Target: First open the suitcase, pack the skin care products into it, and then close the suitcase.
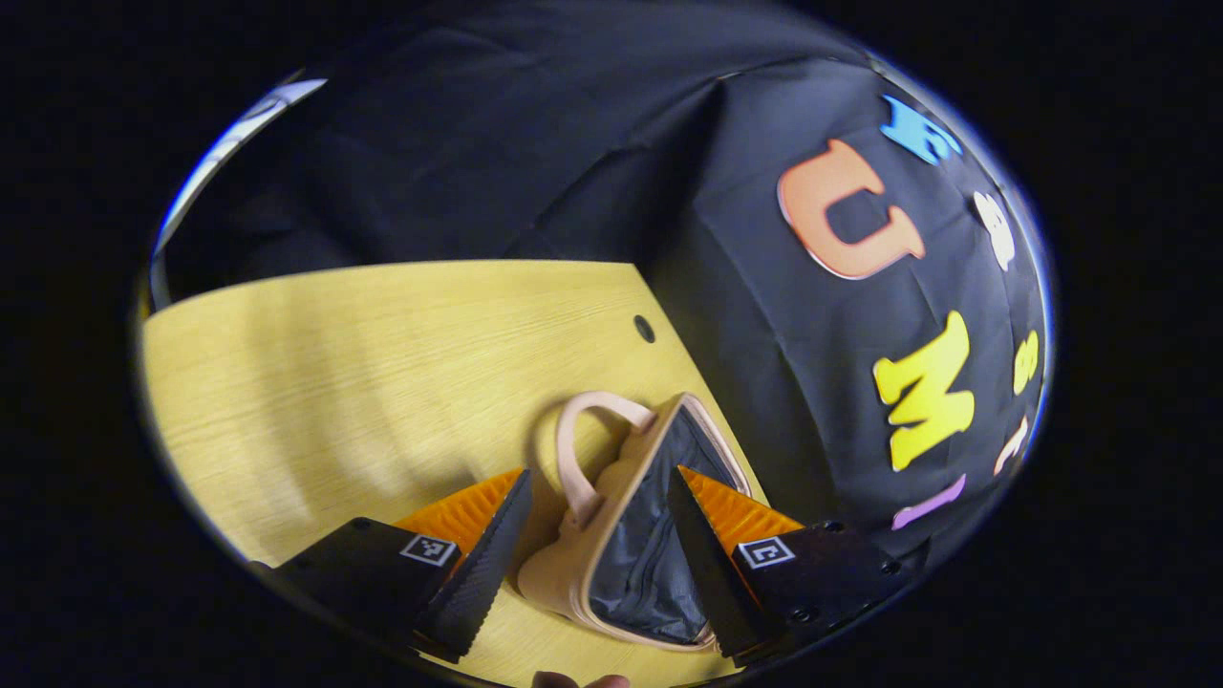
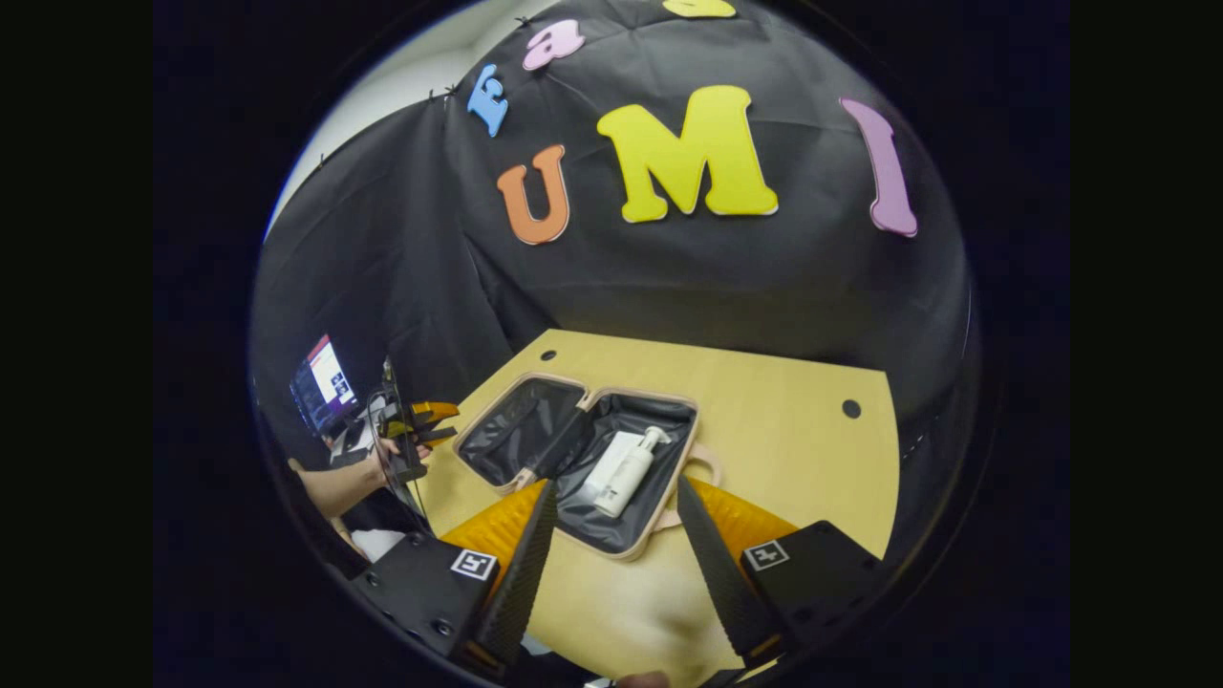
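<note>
A beige suitcase (image 2: pixel 583 449) lies open on the yellow table (image 2: pixel 793 459), both halves showing black lining. Inside its right half lie a white pump bottle (image 2: pixel 629 473) and a white tube (image 2: pixel 610 459) side by side. My right gripper (image 2: pixel 616 485) hovers open above the table's near side, its fingers framing the case from a distance. In the left gripper view the suitcase (image 1: pixel 631 535) shows edge-on with its handle (image 1: pixel 578 449). My left gripper (image 1: pixel 597 476) is open, off the case. A hand holds the left gripper (image 2: pixel 420 425) beyond the table's left edge.
A lit monitor (image 2: pixel 325 382) stands left of the table, behind the person's forearm (image 2: pixel 334 487). The tabletop has small round holes (image 2: pixel 850 408) near its far corners. Bare wood (image 1: pixel 382 363) stretches beside the case. Black cloth walls close the back and sides.
</note>
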`<state>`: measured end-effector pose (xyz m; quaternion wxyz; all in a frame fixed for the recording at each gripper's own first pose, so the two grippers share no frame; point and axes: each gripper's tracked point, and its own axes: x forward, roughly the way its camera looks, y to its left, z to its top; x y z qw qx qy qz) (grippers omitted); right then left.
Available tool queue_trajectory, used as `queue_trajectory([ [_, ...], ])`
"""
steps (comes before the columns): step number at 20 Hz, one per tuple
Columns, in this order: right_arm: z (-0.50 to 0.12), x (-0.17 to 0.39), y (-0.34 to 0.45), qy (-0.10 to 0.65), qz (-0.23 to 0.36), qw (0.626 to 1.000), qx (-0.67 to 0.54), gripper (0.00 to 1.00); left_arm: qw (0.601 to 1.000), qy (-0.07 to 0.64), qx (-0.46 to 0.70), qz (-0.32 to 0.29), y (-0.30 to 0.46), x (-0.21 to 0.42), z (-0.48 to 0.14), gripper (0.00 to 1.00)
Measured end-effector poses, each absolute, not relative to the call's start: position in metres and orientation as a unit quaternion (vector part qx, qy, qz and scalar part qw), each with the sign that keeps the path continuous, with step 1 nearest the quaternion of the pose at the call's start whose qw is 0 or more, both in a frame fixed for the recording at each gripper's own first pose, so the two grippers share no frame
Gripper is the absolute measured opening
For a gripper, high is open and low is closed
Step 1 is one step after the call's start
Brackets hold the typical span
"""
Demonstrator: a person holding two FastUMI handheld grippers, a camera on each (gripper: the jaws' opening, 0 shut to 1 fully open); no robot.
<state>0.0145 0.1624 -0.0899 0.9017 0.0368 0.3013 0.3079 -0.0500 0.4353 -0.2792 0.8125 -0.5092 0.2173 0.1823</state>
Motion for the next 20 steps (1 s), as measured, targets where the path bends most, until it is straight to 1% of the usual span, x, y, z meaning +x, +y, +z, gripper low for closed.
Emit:
queue_trajectory([
  [1, -0.087, 0.013, 0.162, 0.295, 0.308, 0.904, 0.025, 0.75, 0.799, 0.220, -0.529, 0.181, 0.436, -0.046, -0.288, 1.00],
  [2, -0.086, 0.009, 0.163, 0.291, 0.312, 0.904, 0.019, 0.75, 0.789, 0.216, -0.548, 0.177, 0.435, -0.040, -0.293, 0.91],
  [3, -0.087, 0.007, 0.163, 0.293, 0.309, 0.905, 0.013, 0.75, 0.780, 0.211, -0.564, 0.174, 0.435, -0.034, -0.296, 1.00],
  [4, -0.091, 0.006, 0.163, 0.296, 0.308, 0.904, 0.012, 0.75, 0.772, 0.203, -0.578, 0.170, 0.437, -0.030, -0.299, 0.90],
  [5, -0.093, 0.005, 0.164, 0.302, 0.306, 0.903, 0.016, 0.70, 0.765, 0.193, -0.591, 0.167, 0.440, -0.024, -0.299, 0.88],
  [6, -0.095, 0.002, 0.164, 0.308, 0.303, 0.901, 0.024, 0.75, 0.760, 0.188, -0.601, 0.165, 0.442, -0.017, -0.301, 0.87],
  [10, -0.101, 0.005, 0.153, 0.316, 0.282, 0.905, 0.036, 0.76, 0.746, 0.181, -0.620, 0.160, 0.448, 0.004, -0.307, 0.75],
  [12, -0.101, 0.009, 0.147, 0.317, 0.267, 0.909, 0.048, 0.75, 0.736, 0.184, -0.628, 0.170, 0.448, 0.011, -0.311, 0.67],
  [13, -0.100, 0.009, 0.145, 0.319, 0.264, 0.909, 0.059, 0.76, 0.735, 0.190, -0.627, 0.175, 0.449, 0.013, -0.313, 0.69],
  [14, -0.100, 0.009, 0.143, 0.319, 0.260, 0.909, 0.065, 0.75, 0.737, 0.196, -0.621, 0.183, 0.451, 0.012, -0.316, 0.47],
  [15, -0.101, 0.007, 0.140, 0.320, 0.258, 0.909, 0.066, 0.75, 0.740, 0.203, -0.612, 0.189, 0.453, 0.011, -0.317, 0.33],
  [16, -0.102, 0.007, 0.137, 0.319, 0.257, 0.910, 0.065, 0.76, 0.744, 0.212, -0.602, 0.194, 0.454, 0.008, -0.318, 0.28],
  [17, -0.103, 0.006, 0.135, 0.317, 0.256, 0.911, 0.065, 0.76, 0.751, 0.222, -0.590, 0.198, 0.451, 0.007, -0.317, 0.17],
  [20, -0.101, 0.008, 0.126, 0.305, 0.245, 0.917, 0.072, 0.75, 0.778, 0.226, -0.551, 0.200, 0.451, 0.009, -0.299, 0.09],
])
